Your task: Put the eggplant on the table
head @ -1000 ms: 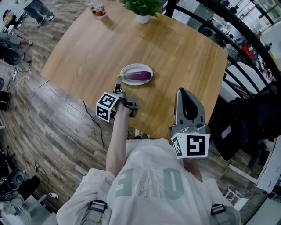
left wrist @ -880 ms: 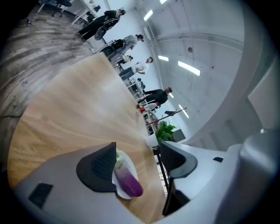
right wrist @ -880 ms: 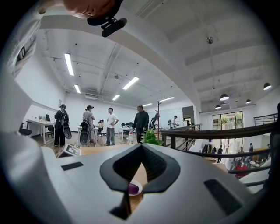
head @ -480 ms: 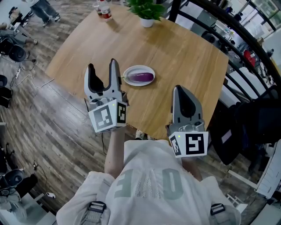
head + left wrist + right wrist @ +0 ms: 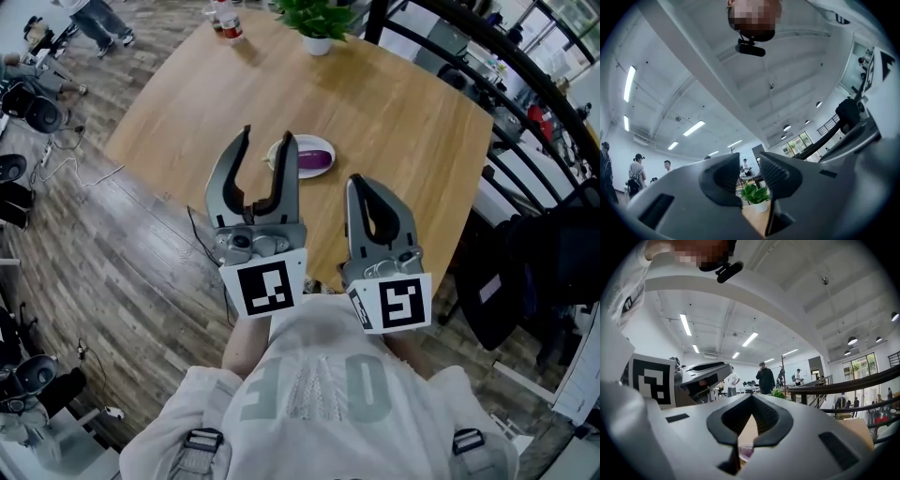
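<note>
A purple eggplant (image 5: 316,159) lies on a small white plate (image 5: 323,144) near the middle of the round wooden table (image 5: 394,103). My left gripper (image 5: 265,139) is held up over the table's near edge, and its right jaw covers the plate's left part. Its jaws are closing with a gap still between them and nothing in it. In the left gripper view the left gripper (image 5: 750,176) frames only the potted plant (image 5: 754,194). My right gripper (image 5: 362,186) is beside it, shut and empty. Below the right gripper (image 5: 752,399) the eggplant (image 5: 746,453) shows on the table.
A potted plant (image 5: 314,23) and bottles (image 5: 225,19) stand at the table's far edge. Dark railing and chairs (image 5: 525,159) run along the right. Wood floor with cables (image 5: 66,169) lies to the left. People stand in the distance (image 5: 765,378).
The left gripper has risen from below the table's edge, rolled upright, and now stands beside the right one with narrower jaws. The right gripper has drifted slightly left.
</note>
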A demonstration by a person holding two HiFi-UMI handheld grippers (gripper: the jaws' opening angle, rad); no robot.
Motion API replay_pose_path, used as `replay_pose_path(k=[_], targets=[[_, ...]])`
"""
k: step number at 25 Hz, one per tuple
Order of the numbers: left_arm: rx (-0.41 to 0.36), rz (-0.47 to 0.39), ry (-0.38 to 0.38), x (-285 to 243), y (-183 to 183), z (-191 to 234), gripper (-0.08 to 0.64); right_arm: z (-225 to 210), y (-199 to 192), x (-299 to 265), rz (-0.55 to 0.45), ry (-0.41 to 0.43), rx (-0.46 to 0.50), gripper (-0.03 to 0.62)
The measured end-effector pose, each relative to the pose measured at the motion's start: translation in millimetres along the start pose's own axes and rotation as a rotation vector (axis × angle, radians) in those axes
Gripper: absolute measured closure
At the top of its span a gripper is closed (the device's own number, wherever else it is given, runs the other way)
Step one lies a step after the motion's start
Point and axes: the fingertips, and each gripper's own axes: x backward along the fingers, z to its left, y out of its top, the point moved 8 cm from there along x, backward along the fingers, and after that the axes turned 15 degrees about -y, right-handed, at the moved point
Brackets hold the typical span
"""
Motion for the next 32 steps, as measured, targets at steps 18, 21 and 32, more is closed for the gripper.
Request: replay_pose_path(k=[18, 21, 32], targets=[[-0.004, -0.036, -0.066, 3.1, 21.9, -15.3, 0.551, -5.1, 1.1, 4.3, -0.014, -0.014, 0.046, 0.575], [-0.005, -0.044, -0.050, 5.2, 27.6, -12.2, 0.551, -3.9, 1.8, 6.2, -0.017, -0.010, 0.058, 0.575], [0.012, -0.040, -0.011, 16.2, 35.4, -7.6, 0.551, 0.2, 5.0, 13.5, -0.031, 0.009, 0.062, 0.575]])
